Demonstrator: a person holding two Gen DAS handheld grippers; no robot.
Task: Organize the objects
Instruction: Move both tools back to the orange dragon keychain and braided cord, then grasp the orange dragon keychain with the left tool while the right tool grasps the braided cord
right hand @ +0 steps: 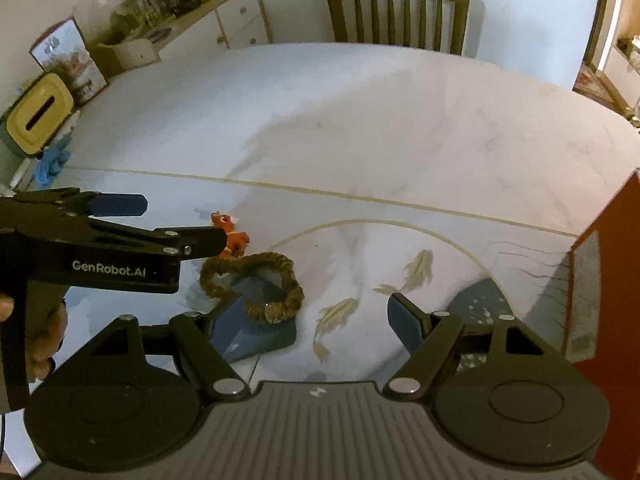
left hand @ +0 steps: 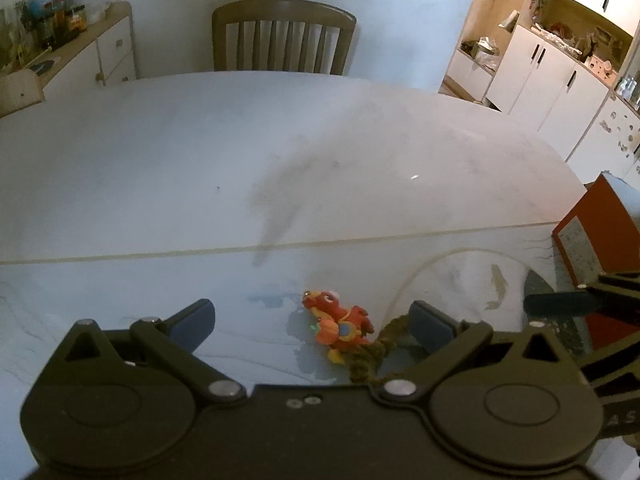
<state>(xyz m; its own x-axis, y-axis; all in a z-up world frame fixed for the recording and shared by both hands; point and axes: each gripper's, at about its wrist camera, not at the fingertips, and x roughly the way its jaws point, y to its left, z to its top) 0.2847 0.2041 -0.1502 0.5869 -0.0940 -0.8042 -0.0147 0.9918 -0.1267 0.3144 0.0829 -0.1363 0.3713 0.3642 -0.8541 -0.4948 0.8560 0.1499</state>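
toy dragon (left hand: 338, 326): red-orange, lying down; rope (right hand: 252, 284): brown, fuzzy, coiled

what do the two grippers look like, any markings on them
Both are matte black linkage frames with silver rivets and dark blue finger pads. The left gripper carries white "GenRobot.AI" lettering on its side; the right gripper has a ribbed grey body with a small white logo.

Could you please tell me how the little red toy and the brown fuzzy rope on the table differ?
The red toy is a compact, bright orange-red figurine; the brown rope is long, dull and fuzzy. The toy lies in one lump; the rope curls in a loose loop, spreading wider. Both lie side by side on the marble table, gripped by neither tool.
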